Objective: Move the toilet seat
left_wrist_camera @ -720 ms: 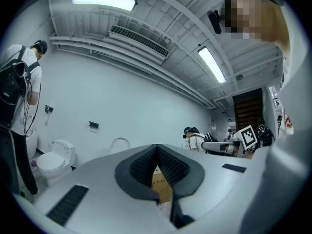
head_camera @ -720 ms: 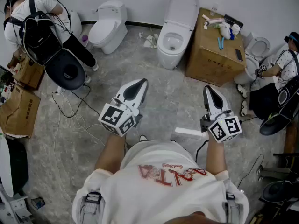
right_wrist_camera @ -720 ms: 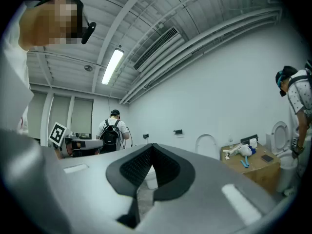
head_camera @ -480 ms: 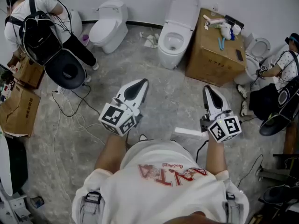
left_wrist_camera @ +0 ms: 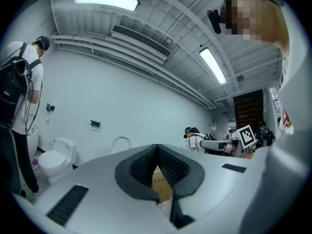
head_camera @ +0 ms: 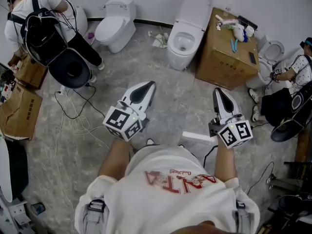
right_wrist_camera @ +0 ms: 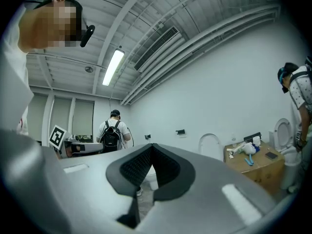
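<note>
A white toilet (head_camera: 181,45) stands by the far wall with its seat and lid (head_camera: 194,8) raised upright. The raised lid (left_wrist_camera: 121,143) shows small and distant in the left gripper view, and the same lid (right_wrist_camera: 209,146) shows in the right gripper view. My left gripper (head_camera: 147,86) is held level above the floor, well short of the toilet, shut with nothing in it. My right gripper (head_camera: 218,92) hangs to its right, also shut and empty. In both gripper views the pads (left_wrist_camera: 157,149) (right_wrist_camera: 151,148) meet with nothing between them.
A second toilet (head_camera: 114,27) stands at the back left and a third (head_camera: 267,52) at the right. A cardboard box (head_camera: 225,57) with small items on it is next to the open toilet. A person (head_camera: 43,23) with a black seat (head_camera: 70,70) stands left, another person (head_camera: 298,70) right. Cables (head_camera: 73,118) lie on the floor.
The head view has shifted slightly and the person at the left has moved a little. Both grippers keep their places, shut.
</note>
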The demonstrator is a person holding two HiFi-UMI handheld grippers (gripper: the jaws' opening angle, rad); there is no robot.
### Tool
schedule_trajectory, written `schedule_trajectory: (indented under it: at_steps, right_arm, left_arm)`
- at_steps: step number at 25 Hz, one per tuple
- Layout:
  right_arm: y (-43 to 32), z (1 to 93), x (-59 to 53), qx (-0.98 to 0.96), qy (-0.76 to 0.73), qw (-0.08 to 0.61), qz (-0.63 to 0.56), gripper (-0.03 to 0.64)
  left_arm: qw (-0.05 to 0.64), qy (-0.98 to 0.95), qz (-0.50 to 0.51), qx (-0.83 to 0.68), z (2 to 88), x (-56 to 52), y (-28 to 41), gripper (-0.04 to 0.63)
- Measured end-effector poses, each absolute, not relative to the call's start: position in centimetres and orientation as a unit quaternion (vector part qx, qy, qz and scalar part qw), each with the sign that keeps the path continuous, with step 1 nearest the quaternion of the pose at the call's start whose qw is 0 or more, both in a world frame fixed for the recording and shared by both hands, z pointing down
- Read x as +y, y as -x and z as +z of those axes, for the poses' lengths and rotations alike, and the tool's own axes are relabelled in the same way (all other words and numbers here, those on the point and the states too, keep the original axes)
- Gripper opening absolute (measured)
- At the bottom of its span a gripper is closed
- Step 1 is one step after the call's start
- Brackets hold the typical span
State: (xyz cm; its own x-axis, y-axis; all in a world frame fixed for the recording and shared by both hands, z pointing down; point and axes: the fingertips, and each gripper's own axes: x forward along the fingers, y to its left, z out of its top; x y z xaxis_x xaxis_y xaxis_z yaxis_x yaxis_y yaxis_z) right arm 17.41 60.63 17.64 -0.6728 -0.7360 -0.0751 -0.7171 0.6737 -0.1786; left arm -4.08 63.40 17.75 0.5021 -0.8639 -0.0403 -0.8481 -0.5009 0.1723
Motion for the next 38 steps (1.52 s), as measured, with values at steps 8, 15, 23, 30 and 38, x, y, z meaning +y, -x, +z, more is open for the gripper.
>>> schedule_trajectory:
  at_steps: [8, 15, 23, 30, 38]
  right_arm:
    - [-14.7, 18.1, 59.7, 0.912, 0.397, 0.069, -0.081, 0.002]
    - [-10.0, 20.0, 60.1, 0.912, 0.395, 0.058, -0.092, 0.002]
    - [-8.9, 21.6, 58.2, 0.912, 0.393, 0.036, -0.111, 0.002]
    - [-9.0, 22.7, 51.5, 0.913, 0.384, 0.047, -0.129, 0.003]
    - [-11.9, 23.1, 42.6, 0.913, 0.379, 0.061, -0.140, 0.002]
  left_arm:
    - [0.073, -0.861, -0.061, -0.499, 18.2, 63.1, 7.1, 0.009]
    - [0.091, -0.861, -0.059, -0.497, 20.4, 63.1, 11.4, 0.009]
    - [0.115, -0.863, -0.056, -0.489, 22.1, 61.1, 12.1, 0.009]
    - [0.116, -0.862, -0.032, -0.492, 22.4, 55.2, 11.2, 0.009]
    - [0.099, -0.864, -0.011, -0.494, 21.4, 46.9, 8.0, 0.009]
